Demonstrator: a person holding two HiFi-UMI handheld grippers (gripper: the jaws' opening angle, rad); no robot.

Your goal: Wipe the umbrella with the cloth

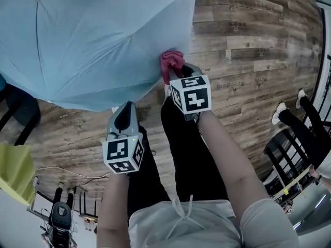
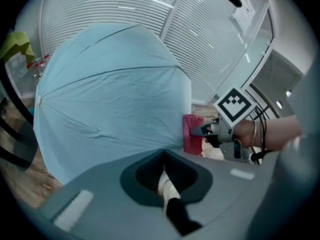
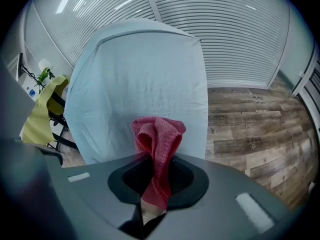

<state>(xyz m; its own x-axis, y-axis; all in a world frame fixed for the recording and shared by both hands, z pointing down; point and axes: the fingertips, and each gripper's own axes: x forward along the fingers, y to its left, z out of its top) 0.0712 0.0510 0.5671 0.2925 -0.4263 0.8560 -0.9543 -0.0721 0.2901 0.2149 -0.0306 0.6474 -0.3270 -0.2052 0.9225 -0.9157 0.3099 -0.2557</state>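
A light blue open umbrella [image 1: 88,40] fills the upper left of the head view and lies on its side on the wooden floor. My right gripper [image 1: 178,72] is shut on a red cloth [image 1: 171,61], which touches the canopy's lower right edge. In the right gripper view the cloth [image 3: 157,136] bunches up out of the jaws in front of the umbrella [image 3: 145,79]. My left gripper [image 1: 125,109] hangs lower, just below the canopy's rim, shut with nothing in it. The left gripper view shows the umbrella [image 2: 110,104], the cloth [image 2: 192,134] and the right gripper [image 2: 204,130] beside it.
A wooden plank floor [image 1: 248,45] lies under everything. A yellow cloth [image 1: 14,172] hangs over something at the left, next to a dark chair [image 1: 15,112]. Another person's legs and white shoes [image 1: 282,112] and a black chair [image 1: 289,154] are at the right. Slatted blinds [image 3: 225,29] stand behind the umbrella.
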